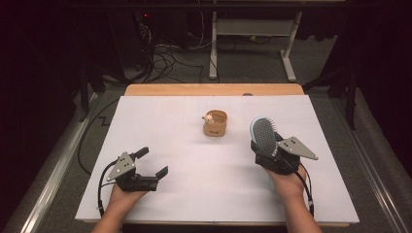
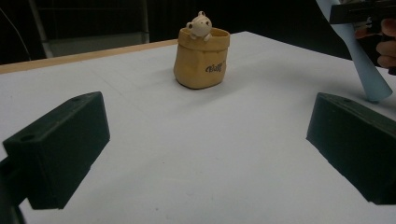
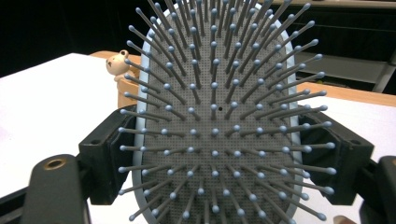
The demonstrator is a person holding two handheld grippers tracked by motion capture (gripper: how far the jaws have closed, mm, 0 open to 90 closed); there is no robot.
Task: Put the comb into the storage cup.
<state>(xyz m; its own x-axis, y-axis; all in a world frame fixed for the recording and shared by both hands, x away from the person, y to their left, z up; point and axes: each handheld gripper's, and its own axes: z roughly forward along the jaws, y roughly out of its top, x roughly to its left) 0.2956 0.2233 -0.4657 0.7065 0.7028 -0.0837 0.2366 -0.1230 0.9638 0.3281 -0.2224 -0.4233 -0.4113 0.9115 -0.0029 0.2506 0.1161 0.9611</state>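
A light-blue hairbrush [image 1: 265,133] with grey bristles stands head-up at the right of the table, my right gripper [image 1: 266,147] shut on its sides. In the right gripper view the bristled face [image 3: 215,116] points at the camera, a black jaw pressing on each side of it. Its blue handle [image 2: 363,60] slants down toward the table. A tan sack-shaped holder [image 1: 215,124] with a small bear figure [image 3: 116,63] on its rim sits mid-table, left of the brush. My left gripper [image 1: 152,162] rests open at the front left, aimed at the holder [image 2: 201,58], nothing between its jaws [image 2: 208,112].
A white sheet [image 1: 194,160] covers the table, with a strip of wooden edge [image 1: 214,90] at the back. Beyond it lie floor cables [image 1: 165,58] and a white desk frame [image 1: 252,29]. Metal rails run along both sides of the table.
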